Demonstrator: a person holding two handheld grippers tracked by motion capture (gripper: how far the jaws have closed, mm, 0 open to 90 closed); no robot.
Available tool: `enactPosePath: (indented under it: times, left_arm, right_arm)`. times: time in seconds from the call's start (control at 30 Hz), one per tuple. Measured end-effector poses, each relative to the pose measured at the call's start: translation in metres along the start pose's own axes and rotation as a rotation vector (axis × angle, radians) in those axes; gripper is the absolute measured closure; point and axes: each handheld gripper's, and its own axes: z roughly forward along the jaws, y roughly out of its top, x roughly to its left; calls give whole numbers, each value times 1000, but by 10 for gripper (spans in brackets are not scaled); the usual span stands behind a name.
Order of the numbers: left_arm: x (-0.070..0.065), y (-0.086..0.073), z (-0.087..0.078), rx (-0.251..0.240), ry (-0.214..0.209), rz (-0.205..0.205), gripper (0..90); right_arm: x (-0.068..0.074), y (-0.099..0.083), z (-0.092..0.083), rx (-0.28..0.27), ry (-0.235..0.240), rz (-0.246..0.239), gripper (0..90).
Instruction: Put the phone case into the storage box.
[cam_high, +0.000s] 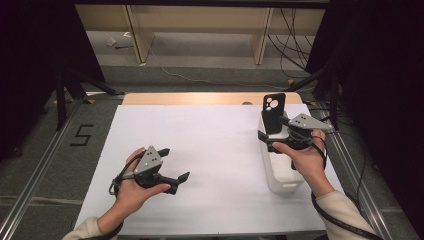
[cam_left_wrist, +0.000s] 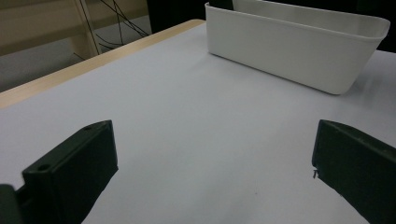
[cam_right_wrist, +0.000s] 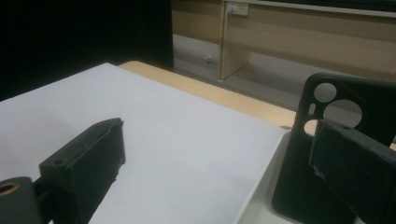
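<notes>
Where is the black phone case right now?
In the high view the phone case stands upright at the far end of the white bin, on the table's right side, just beyond the right gripper, whose jaws are open beside it.

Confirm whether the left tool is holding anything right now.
No: the left tool hovers over the bare white table with its jaws wide apart and nothing between them.

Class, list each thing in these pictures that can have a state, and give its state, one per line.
Phone case: upright, standing in the bin, not gripped.
White bin: open-topped, resting on the table beside the right hand.
Left tool: open, empty, over the white table cover.
Right tool: open, one jaw in front of the phone case.
</notes>
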Motion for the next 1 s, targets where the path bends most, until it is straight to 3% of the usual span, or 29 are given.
enactPosePath:
  times: [1.0]
  left_arm:
    - [0, 0, 0, -1, 2, -3, 0]
  right_arm:
    - [6, -15, -25, -21, 8, -12, 71]
